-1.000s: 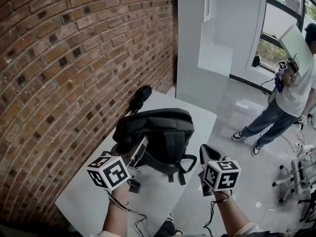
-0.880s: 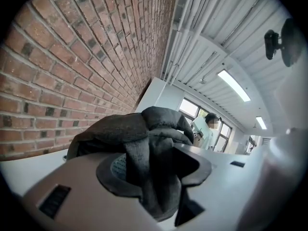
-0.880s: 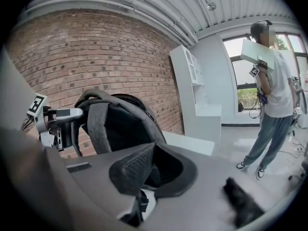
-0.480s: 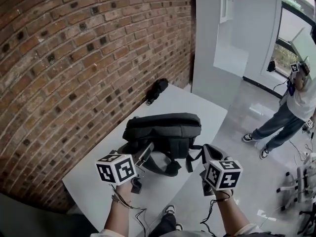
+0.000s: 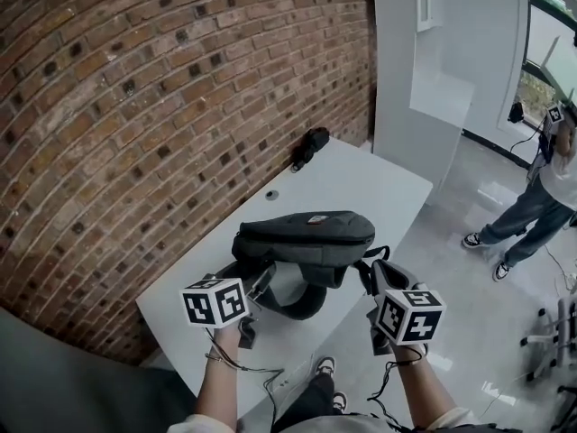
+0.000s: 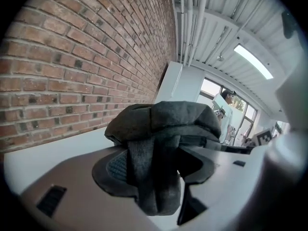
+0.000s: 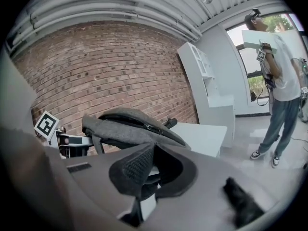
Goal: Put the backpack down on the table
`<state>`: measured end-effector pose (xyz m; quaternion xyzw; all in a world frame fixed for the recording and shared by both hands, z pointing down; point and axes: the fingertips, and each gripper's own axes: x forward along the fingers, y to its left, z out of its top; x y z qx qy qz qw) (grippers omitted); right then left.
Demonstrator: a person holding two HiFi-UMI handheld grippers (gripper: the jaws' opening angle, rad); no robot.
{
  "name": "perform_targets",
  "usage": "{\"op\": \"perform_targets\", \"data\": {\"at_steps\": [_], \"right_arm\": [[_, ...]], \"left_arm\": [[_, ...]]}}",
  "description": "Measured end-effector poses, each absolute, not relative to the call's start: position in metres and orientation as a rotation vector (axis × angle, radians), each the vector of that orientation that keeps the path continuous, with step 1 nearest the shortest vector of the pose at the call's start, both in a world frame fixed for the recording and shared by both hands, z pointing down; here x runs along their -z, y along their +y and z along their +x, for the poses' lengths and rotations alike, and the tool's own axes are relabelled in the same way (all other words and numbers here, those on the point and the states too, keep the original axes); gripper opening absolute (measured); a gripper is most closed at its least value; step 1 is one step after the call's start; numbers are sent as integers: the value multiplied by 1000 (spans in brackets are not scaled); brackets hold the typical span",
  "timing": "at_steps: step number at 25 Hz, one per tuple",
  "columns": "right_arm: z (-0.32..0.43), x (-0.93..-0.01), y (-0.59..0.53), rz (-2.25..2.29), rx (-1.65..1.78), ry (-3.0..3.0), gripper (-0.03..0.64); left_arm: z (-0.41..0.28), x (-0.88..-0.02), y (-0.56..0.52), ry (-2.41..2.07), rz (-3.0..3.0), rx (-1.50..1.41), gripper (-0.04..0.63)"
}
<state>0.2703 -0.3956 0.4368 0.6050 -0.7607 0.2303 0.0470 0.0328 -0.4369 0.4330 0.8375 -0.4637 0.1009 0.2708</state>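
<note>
Backpack (image 5: pixel 305 237) now down flat on desk (image 5: pixel 361 183). L claw (image 5: pixel 260 285) just opening, strap (image 6: pixel 153 177) loose btwn jaws. R claw (image 5: pixel 379 273) closed.

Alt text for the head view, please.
A grey backpack lies on a white table beside a brick wall. The right gripper holds one strap; the other strap sits between the left gripper's fingers, which have just been opening. A person stands on the floor at right.

Daylight from the window (image 5: pixel 541 70) glared off the floor (image 5: pixel 487 197); the backpack (image 5: pixel 306 237) cast a soft shadow on the tabletop (image 5: pixel 361 183); gripper views bulged, dark-cornered.
</note>
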Motion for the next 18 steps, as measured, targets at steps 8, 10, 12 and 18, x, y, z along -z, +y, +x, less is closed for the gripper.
{"op": "perform_targets", "data": {"at_steps": [8,10,12,18], "right_arm": [[236,-455,-371,1772,-751,-2344,31],[224,-455,-370,1747,-746,-2355,31],[211,-455,-371,1718,-737,-2365,31],[183,-453,-373,1710,-715,-2339,31]], "left_arm": [[-15,-466,-419,-1330,2157,-318,268],[-29,-473,-414,-1339,2133,-310,268],[-39,-481,-408,-1333,2121,-287,268],[-54,-498,-403,-1305,2126,-258,268]]}}
